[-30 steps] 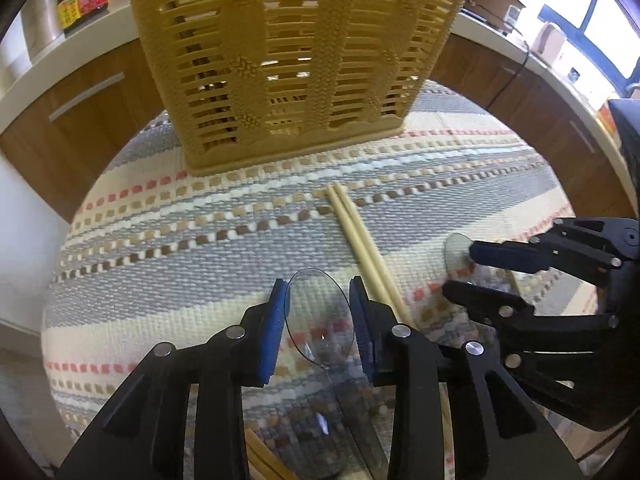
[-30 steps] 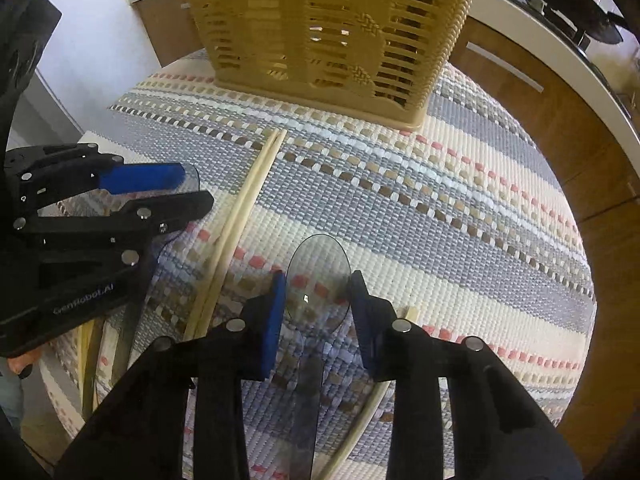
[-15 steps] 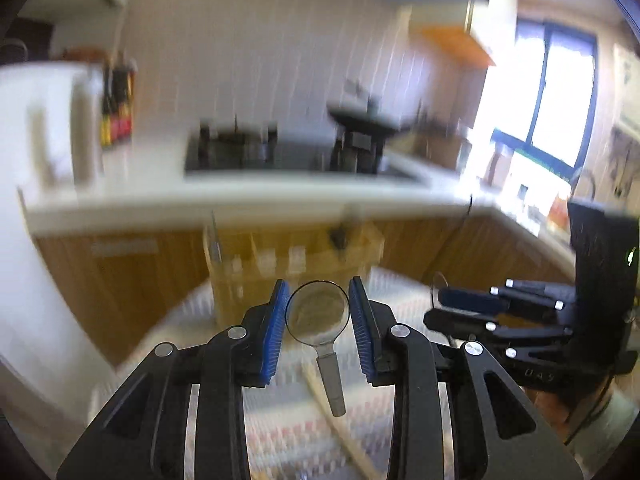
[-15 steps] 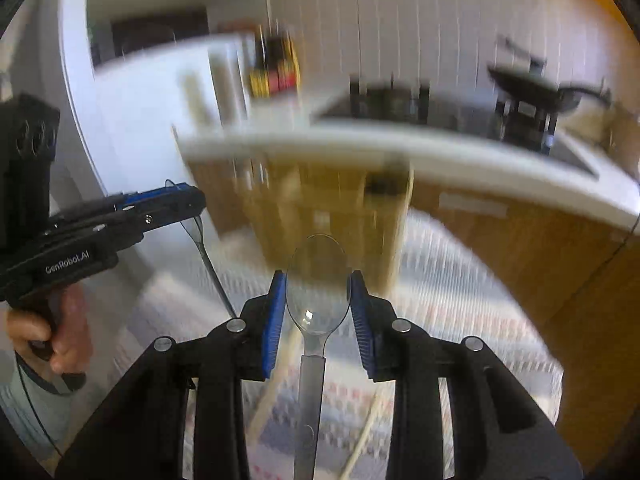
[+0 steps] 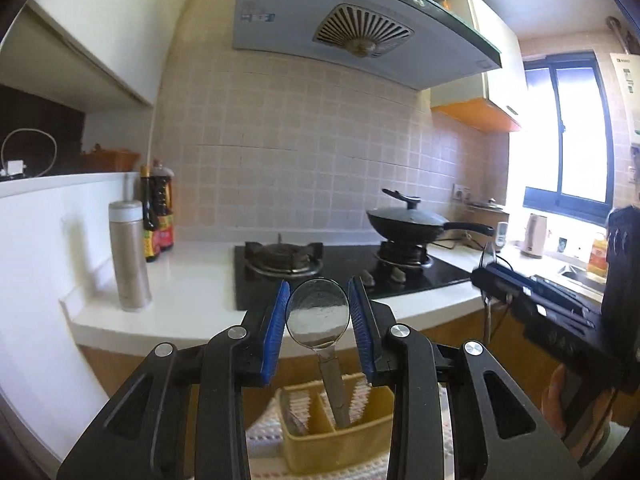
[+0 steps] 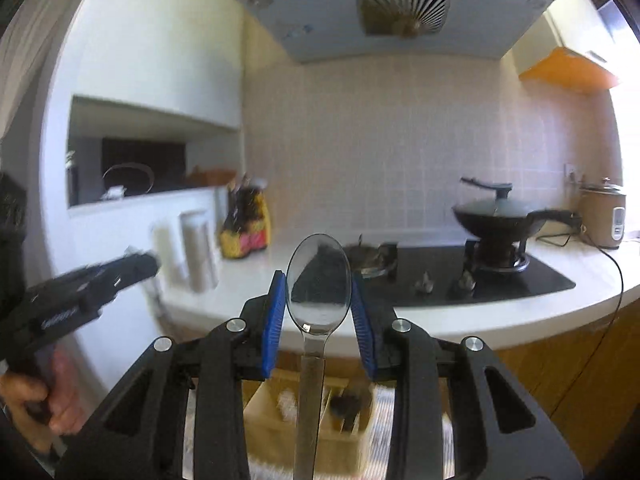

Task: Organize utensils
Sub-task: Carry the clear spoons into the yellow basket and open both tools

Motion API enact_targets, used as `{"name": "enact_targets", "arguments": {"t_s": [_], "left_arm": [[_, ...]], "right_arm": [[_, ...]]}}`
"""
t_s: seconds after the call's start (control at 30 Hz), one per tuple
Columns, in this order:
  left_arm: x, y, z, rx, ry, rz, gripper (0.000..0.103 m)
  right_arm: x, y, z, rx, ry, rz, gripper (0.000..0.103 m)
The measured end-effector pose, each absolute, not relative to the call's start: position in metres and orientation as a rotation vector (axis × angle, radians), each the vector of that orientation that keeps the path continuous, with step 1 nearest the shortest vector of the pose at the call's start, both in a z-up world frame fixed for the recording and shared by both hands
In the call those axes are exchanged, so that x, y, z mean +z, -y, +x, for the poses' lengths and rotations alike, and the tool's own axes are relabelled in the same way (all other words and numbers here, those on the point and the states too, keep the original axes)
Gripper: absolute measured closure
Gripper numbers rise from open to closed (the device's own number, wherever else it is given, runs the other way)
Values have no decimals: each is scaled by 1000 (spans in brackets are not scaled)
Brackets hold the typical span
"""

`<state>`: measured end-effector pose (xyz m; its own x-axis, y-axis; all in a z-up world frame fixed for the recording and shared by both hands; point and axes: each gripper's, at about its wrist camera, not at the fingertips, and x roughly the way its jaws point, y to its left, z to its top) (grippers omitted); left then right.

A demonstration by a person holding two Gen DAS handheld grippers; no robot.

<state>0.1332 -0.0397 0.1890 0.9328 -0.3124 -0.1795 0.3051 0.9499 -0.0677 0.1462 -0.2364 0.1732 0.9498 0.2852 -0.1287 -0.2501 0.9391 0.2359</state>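
Two spoons being carried bowl-up above the yellow basket (image 5: 340, 436).
Left tool (image 5: 318, 318) is clamping one spoon (image 5: 318, 314), handle hanging into a basket compartment; right tool (image 6: 319, 308) is pinching the other spoon (image 6: 319, 290) likewise. Judged step: insertion; next, each should be lowering, then releasing.

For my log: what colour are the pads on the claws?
Blue pads on black claws, clearest in the left wrist view.

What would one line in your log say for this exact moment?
left gripper: shut on left spoon, handle hanging over yellow basket | right gripper: shut on right spoon, above basket | neither spoon released
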Motion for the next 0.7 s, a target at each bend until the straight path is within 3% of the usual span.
{"name": "enact_targets", "arguments": {"t_s": [0.7], "left_arm": [[136,27,193,-267,-274,-8,74]], "right_arm": [[110,214,216,140,-141,188,73]]}}
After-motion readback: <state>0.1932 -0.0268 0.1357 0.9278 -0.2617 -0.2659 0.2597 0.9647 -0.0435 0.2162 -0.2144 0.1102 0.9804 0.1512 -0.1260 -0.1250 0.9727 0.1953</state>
